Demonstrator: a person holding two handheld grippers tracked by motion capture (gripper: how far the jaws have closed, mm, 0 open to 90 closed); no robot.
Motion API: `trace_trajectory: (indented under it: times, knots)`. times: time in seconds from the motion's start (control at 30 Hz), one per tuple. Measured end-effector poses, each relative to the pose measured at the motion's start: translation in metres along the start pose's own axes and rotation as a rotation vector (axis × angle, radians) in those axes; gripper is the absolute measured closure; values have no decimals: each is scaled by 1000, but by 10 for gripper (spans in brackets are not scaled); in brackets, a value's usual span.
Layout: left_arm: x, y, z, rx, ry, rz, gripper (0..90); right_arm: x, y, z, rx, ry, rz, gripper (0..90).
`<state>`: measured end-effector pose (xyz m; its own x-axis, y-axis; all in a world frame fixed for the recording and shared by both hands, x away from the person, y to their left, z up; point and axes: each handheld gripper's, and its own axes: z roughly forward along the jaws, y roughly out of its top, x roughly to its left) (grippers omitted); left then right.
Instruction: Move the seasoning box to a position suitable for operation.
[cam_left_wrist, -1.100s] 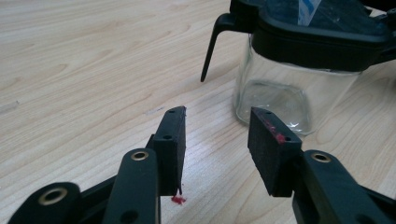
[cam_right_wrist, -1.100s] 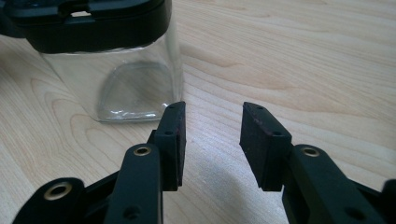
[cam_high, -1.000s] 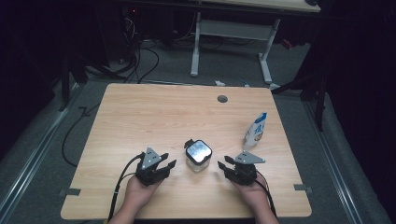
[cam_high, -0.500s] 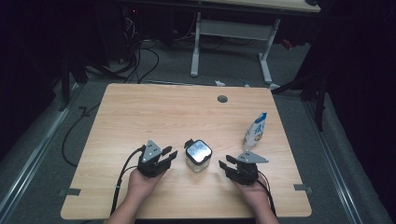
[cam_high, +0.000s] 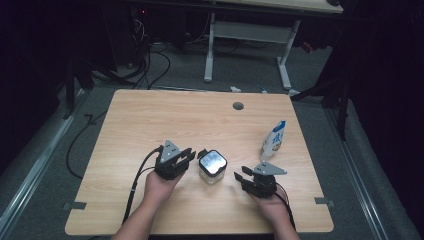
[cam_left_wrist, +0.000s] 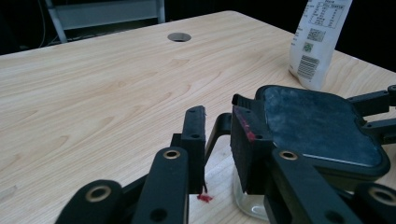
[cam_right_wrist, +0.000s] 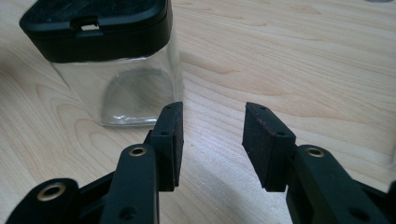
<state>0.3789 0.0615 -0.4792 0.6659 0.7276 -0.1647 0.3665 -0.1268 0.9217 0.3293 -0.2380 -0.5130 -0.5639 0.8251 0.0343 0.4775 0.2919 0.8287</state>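
A square glass jar (cam_high: 212, 172) with a black lid (cam_high: 212, 162) stands near the table's front middle. In the left gripper view the lid (cam_left_wrist: 317, 126) lies just right of my jaws, and its small black side tab reaches into the gap between them. My left gripper (cam_high: 191, 154) (cam_left_wrist: 219, 135) is open, close against the jar's left side. The right gripper (cam_high: 241, 176) (cam_right_wrist: 212, 135) is open on the jar's right, a short way off, nothing between its fingers. In the right gripper view the jar (cam_right_wrist: 121, 88) sits up and to the left of the jaws.
A white printed pouch (cam_high: 274, 140) (cam_left_wrist: 317, 42) stands upright at the right, behind the right gripper. A round cable hole (cam_high: 238, 106) (cam_left_wrist: 179, 37) sits near the wooden table's (cam_high: 150, 125) far edge. Cables trail from both grippers toward the front edge.
My left gripper has moved forward and to the right, up to the jar's left side. The right gripper and the jar have stayed put.
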Motion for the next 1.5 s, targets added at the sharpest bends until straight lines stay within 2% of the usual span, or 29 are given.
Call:
trace_trajectory:
  times: [0.03,0.07,0.13,0.27,0.37,0.5,0.77,0.9,1.1,1.23,1.4,1.5]
  knots:
    - [0,1,1,5,-7,0,775,0,0,0,-4,3,2,582]
    - [6,4,-3,70,1,99,775,0,0,0,-4,3,2,582]
    - [4,7,1,71,-3,111,808,0,0,0,-8,8,0,567]
    - [3,11,5,58,-7,118,877,0,0,1,-12,13,2,554]
    - [0,15,10,52,-17,128,896,1,0,1,-27,17,8,540]
    - [-4,18,17,55,-26,137,898,1,1,1,-8,21,26,540]
    - [-4,15,23,68,-28,160,899,3,2,0,-27,18,28,538]
    - [-6,13,24,67,-32,171,899,3,4,0,-18,23,30,530]
    - [-6,13,25,65,-25,167,900,7,6,-1,-21,32,29,535]
    - [-7,13,24,63,-26,174,900,9,6,-1,-15,37,11,557]
    - [-5,11,24,51,-35,158,900,13,8,-2,-24,25,-12,570]
    - [-5,11,24,47,-38,155,900,15,10,-3,-32,39,-9,581]
